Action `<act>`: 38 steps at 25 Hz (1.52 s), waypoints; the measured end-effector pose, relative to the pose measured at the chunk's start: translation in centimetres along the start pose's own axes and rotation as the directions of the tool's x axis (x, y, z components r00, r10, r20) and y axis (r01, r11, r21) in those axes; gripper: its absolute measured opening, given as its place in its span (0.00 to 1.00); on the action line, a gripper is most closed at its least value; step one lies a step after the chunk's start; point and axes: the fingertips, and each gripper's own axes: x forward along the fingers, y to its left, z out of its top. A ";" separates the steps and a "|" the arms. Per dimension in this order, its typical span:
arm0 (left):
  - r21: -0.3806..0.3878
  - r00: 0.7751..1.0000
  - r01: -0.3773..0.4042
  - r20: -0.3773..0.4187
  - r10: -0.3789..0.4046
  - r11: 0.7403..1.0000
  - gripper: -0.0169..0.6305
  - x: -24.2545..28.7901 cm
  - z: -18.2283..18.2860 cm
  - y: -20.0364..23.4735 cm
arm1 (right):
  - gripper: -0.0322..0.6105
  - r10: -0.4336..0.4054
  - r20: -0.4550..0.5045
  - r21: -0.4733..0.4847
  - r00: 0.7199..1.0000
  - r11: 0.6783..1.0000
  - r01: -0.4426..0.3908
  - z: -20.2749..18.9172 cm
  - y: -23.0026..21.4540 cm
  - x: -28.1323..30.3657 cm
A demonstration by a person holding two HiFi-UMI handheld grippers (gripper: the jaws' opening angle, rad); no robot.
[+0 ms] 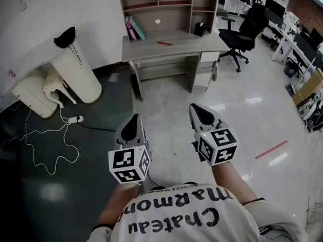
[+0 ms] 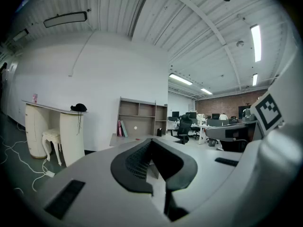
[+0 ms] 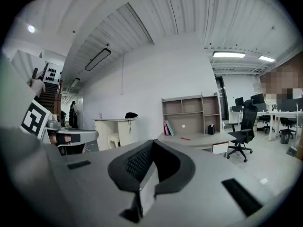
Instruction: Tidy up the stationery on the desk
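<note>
The left gripper [image 1: 132,123] and the right gripper [image 1: 202,114] hang over the floor, well apart from the desk [image 1: 181,48]. Each has its 2 jaws pressed together, with nothing between them. A red pen [image 1: 164,43] lies loose on the desktop. At the right end stands a black holder [image 1: 199,29], its contents too small to tell. Books [image 1: 134,29] lean in the lower left compartment of the shelf unit [image 1: 169,5].
</note>
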 end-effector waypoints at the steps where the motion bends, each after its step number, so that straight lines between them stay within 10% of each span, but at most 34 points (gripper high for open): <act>1: -0.001 1.000 0.000 0.000 0.000 1.000 0.04 -0.1 0.0 0.1 | 0.06 0.000 0.000 0.002 1.000 1.000 0.000 0.0 0.1 0.0; 25: -0.056 0.996 0.083 -0.036 -0.085 0.995 0.04 -2.0 -4.1 2.4 | 0.06 -0.022 -0.030 0.079 0.999 0.997 0.024 -4.5 3.4 -0.1; 38: -0.067 0.992 0.106 -0.060 -0.110 0.992 0.04 6.3 -4.6 2.6 | 0.06 -0.016 -0.065 0.098 0.998 0.995 0.023 -5.1 -2.1 6.4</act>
